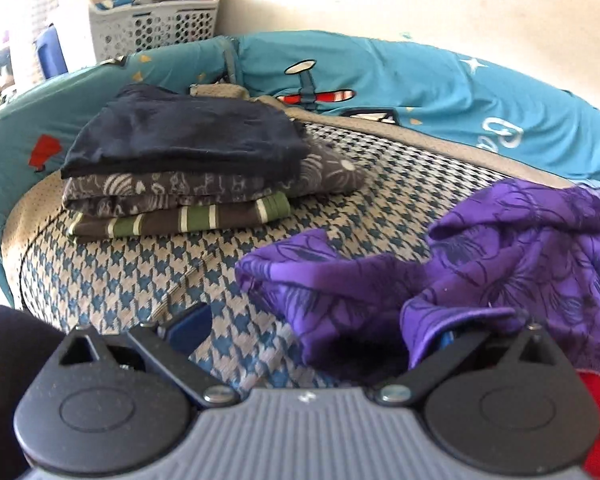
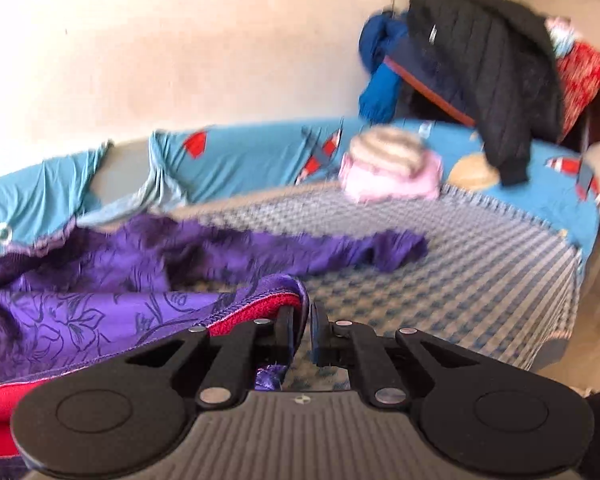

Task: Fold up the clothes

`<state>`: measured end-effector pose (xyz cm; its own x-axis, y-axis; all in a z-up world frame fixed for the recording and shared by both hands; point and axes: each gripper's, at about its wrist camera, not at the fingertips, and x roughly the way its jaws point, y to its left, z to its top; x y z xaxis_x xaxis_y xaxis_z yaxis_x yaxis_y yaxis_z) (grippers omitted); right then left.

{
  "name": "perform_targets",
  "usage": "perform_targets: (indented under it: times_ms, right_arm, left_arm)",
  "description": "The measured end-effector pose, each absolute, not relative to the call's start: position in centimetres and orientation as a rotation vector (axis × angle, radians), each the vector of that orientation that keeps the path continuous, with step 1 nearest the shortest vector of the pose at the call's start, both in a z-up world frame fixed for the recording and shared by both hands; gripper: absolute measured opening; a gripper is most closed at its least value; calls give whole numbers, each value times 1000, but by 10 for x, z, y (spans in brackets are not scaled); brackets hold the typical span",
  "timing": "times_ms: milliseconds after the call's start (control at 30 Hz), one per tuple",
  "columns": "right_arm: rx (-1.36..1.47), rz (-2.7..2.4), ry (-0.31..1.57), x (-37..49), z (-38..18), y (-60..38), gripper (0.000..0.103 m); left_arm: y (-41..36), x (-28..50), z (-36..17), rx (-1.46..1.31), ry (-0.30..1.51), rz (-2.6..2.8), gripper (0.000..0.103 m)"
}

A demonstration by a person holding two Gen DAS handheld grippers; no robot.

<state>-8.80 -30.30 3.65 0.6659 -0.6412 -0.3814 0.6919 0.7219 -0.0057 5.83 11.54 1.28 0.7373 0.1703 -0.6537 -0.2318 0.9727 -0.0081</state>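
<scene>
Purple cloth with a dark flower print lies bunched right in front of my left tool, draped over its right finger, while the left finger stands clear over the houndstooth mat. That tool is spread wide, its two fingers far apart, and I cannot tell whether the right one grips any fabric or merely sits under it.

My right tool is drawn in narrow on the hem of the same purple garment, whose red lining shows at the edge beside the left finger; a scrap of purple hangs down between the fingers. The rest of the garment trails away to the left across the mat on the bed, one sleeve stretched out flat.

Farther back in the left view, a stack of three folded pieces sits on the mat: navy on top, grey patterned in the middle, green-striped beneath. Behind it lies the teal sheet with an aeroplane print, and a white laundry basket stands beyond the bed.
</scene>
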Motion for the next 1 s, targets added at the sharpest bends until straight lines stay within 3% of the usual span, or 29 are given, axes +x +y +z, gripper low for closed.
perform_targets:
  times_ms: [333, 600, 667, 1000]
  right_arm:
    - [152, -826, 283, -104, 62, -311, 6]
    - [233, -805, 400, -108, 57, -319, 38]
    - [240, -809, 401, -113, 58, -319, 51]
    - [286, -791, 397, -141, 68, -314, 68]
  left_arm:
    - [98, 7, 41, -19, 716, 138, 103]
    - [87, -25, 46, 49, 765, 46, 103]
    - [88, -31, 47, 62, 772, 37, 103]
    - [92, -50, 67, 47, 689, -11, 103]
